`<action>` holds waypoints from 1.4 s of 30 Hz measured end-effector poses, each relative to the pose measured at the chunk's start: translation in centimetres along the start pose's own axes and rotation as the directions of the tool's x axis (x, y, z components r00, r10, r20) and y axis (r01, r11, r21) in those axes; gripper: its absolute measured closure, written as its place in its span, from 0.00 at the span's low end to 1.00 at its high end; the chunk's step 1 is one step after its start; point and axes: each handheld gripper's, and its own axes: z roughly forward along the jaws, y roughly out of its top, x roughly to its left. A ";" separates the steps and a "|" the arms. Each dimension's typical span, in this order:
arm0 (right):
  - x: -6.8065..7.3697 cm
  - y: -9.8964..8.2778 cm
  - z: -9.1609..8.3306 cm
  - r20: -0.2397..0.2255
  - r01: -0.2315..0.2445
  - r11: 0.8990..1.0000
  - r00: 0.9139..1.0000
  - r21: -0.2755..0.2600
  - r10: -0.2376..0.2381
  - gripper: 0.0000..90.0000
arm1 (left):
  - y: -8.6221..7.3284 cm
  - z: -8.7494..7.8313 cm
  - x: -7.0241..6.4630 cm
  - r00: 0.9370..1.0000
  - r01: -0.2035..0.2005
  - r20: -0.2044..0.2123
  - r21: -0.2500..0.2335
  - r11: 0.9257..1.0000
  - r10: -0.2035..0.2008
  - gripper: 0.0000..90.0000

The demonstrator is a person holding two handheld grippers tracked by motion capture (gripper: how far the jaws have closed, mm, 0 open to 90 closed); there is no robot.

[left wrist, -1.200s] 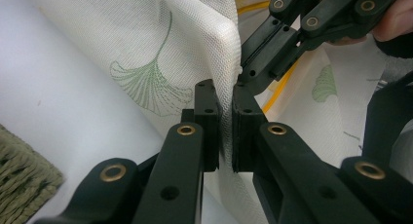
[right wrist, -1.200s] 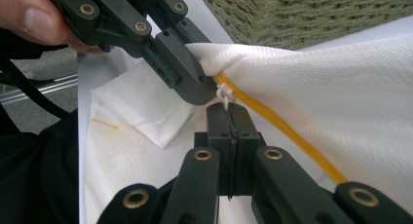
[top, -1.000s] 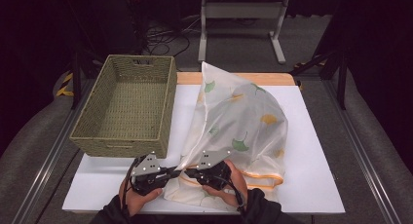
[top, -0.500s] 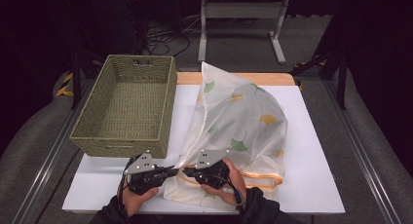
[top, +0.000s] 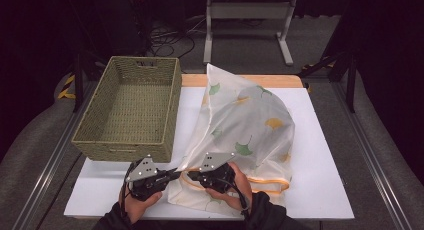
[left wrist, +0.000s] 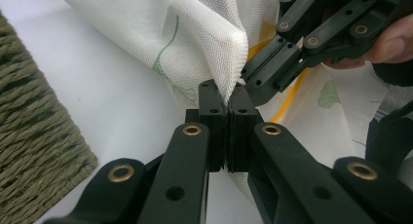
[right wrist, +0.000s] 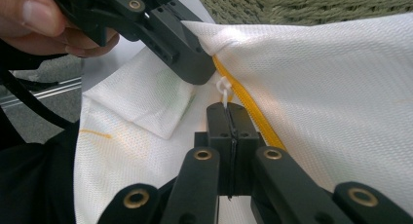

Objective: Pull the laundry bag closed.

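The mesh bag lies on the white counter, right of the basket. At its near left corner, the left claw pinches the fabric — the right claw clamps the white zipper pull just beside it.

The left gripper has its jaws pressed together on a bunched fold of the white mesh bag. The right gripper clamps the same fold just beside it, above a yellow cord. A woven basket sits at the left on the white tabletop.
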 end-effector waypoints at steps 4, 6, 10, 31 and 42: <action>-0.2 -0.1 -0.2 0.005 -0.010 1.000 1.000 0.005 0.010 1.00 | 0.3 -0.2 0.0 1.000 0.002 -0.008 -0.025 1.000 -0.002 0.98; -0.3 -0.3 -0.3 0.008 -0.020 1.000 1.000 0.011 0.020 1.00 | 0.4 -0.2 0.1 1.000 0.010 -0.012 -0.027 1.000 -0.010 0.98; -0.5 -0.6 -0.5 0.018 -0.029 0.999 0.999 0.027 0.029 1.00 | 0.5 -0.5 0.2 0.999 0.011 -0.032 -0.050 0.999 -0.012 0.98; -1.2 -2.2 -2.9 0.051 -0.032 0.995 0.998 0.095 0.028 1.00 | 0.4 -0.7 0.6 0.998 -0.003 -0.060 -0.022 1.000 0.002 0.98; -1.7 -2.8 -3.7 0.063 -0.032 0.992 0.998 0.120 0.025 1.00 | 0.2 -0.2 0.9 0.999 -0.010 -0.044 0.013 1.000 0.010 0.98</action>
